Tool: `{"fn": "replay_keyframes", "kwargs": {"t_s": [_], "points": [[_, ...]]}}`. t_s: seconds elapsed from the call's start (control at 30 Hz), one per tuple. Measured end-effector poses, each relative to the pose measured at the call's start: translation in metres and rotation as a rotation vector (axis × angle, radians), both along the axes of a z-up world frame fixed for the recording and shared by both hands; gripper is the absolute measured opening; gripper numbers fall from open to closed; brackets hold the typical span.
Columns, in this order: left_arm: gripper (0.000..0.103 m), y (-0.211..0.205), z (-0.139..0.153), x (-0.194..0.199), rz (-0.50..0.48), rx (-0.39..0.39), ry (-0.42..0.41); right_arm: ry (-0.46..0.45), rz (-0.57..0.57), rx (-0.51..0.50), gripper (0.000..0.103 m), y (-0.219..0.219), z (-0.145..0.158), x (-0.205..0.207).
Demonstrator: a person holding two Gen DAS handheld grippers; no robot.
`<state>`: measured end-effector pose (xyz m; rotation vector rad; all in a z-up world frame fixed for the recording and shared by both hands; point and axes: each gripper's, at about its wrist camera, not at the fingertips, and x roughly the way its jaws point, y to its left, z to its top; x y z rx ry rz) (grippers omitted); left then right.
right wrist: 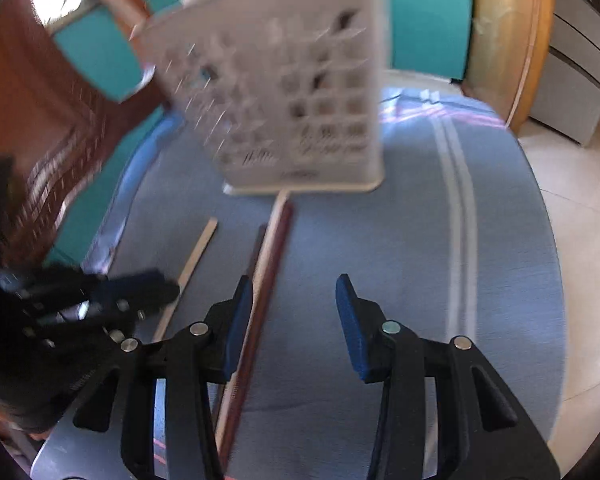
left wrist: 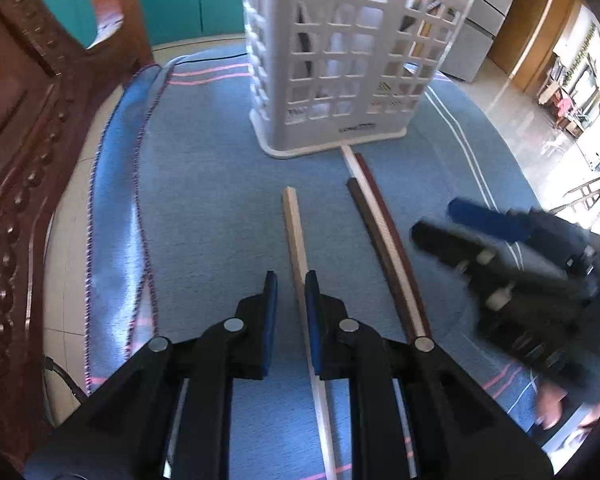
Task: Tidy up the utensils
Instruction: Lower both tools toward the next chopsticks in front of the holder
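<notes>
Here, a pale chopstick point(left wrist: 296, 236) lies on the blue cloth point(left wrist: 204, 184), its far end pointing toward the white basket point(left wrist: 340, 60). The left gripper point(left wrist: 291, 292) stands over it with the jaws drawn narrow, the stick running between the blue pads point(left wrist: 313, 320); the right-hand pad seems to touch the stick, while a slim gap shows on the other side, so whether it is truly gripped cannot be told. Just to the right lie three more chopsticks point(left wrist: 384, 240) side by side, two dark brown with a white one between, the white one's far end touching the basket's base. The right gripper point(right wrist: 294, 312) hangs above the cloth with its jaws moderately apart and nothing between them; the dark sticks pass just beside its left pad point(right wrist: 238, 320). The basket stands upright on the cloth with several utensils inside, too blurred to name. A carved wooden chair point(left wrist: 20, 160) stands at the cloth's left edge, and pale floor tiles point(right wrist: 580, 260) lie to the right.
</notes>
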<state>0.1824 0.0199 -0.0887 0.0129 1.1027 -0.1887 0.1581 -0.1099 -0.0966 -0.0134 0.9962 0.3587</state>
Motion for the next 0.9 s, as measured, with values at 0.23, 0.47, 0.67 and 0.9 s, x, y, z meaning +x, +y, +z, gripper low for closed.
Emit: {"fn": "replay_keyframes", "kwargs": {"t_s": [0.23,0.47,0.67,0.9], "points": [[0.017,0.009,0.0,-0.002,-0.007,0.002,0.003,0.038,-0.011,-0.003,0.025,0.011,-0.013,0.003],[0.023,-0.003,-0.007,-0.002,-0.016,0.016,0.009,0.095,-0.062,0.064,0.013,-0.007,-0.013,0.008],[0.026,-0.011,-0.012,0.003,-0.017,0.026,0.01,0.036,-0.032,-0.06,0.021,0.004,-0.011,0.006],[0.021,-0.006,-0.01,0.003,0.0,0.02,0.004,0.076,-0.106,-0.023,0.007,-0.013,-0.012,0.013]]}}
